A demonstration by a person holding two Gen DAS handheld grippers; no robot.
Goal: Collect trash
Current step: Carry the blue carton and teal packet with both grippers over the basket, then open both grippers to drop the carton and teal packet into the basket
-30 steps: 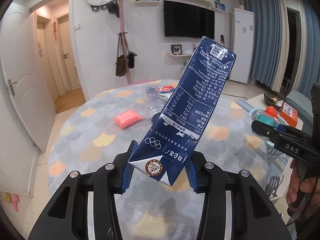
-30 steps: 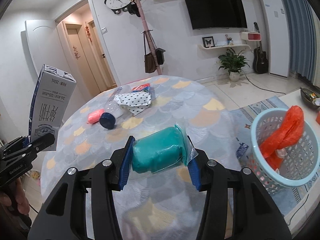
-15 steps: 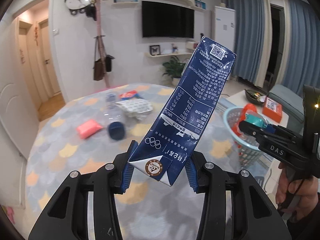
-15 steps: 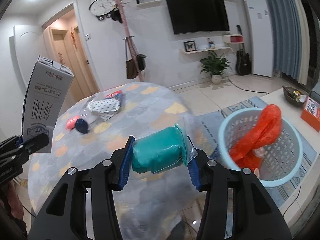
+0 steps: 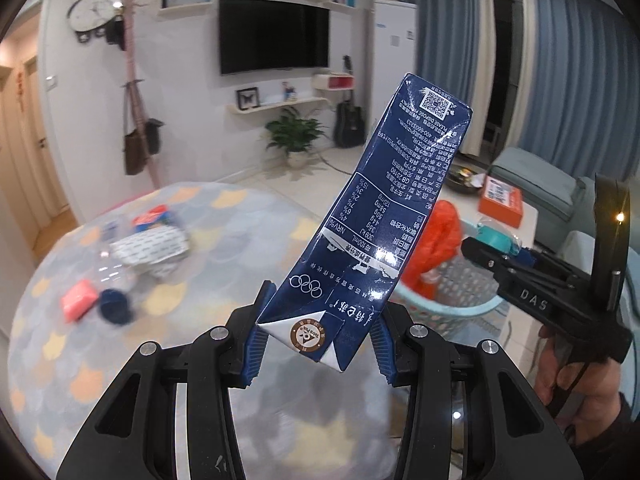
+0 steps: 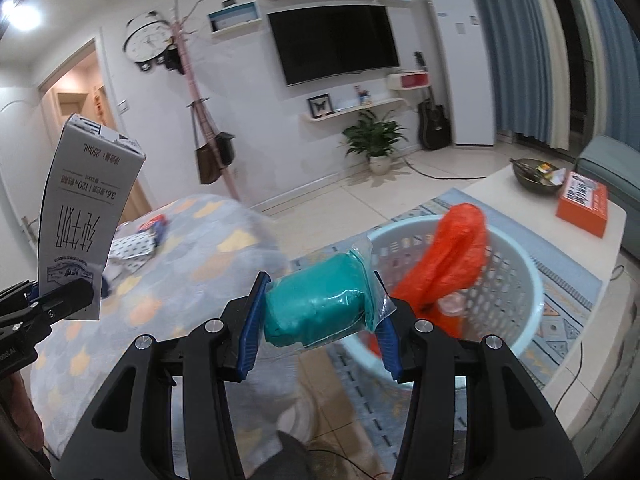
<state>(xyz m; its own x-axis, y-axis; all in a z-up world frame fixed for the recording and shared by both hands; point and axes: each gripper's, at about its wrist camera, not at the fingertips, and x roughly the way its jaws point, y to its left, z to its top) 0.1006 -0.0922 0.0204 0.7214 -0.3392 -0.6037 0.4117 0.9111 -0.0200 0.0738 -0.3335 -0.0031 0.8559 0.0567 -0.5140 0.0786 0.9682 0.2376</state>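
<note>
Both hand-held grippers are swinging rightward, away from the counter [image 6: 224, 248] and toward the basket [image 6: 520, 280]. In the right wrist view the basket is shifting from the right edge toward the middle, now directly behind the green packet [image 6: 320, 308]. In the left wrist view the basket [image 5: 460, 304] is coming into sight behind the carton [image 5: 384, 216], while the counter [image 5: 240, 248] litter is sliding leftward. The right hand-held gripper [image 5: 472, 246] is showing larger there.
</note>
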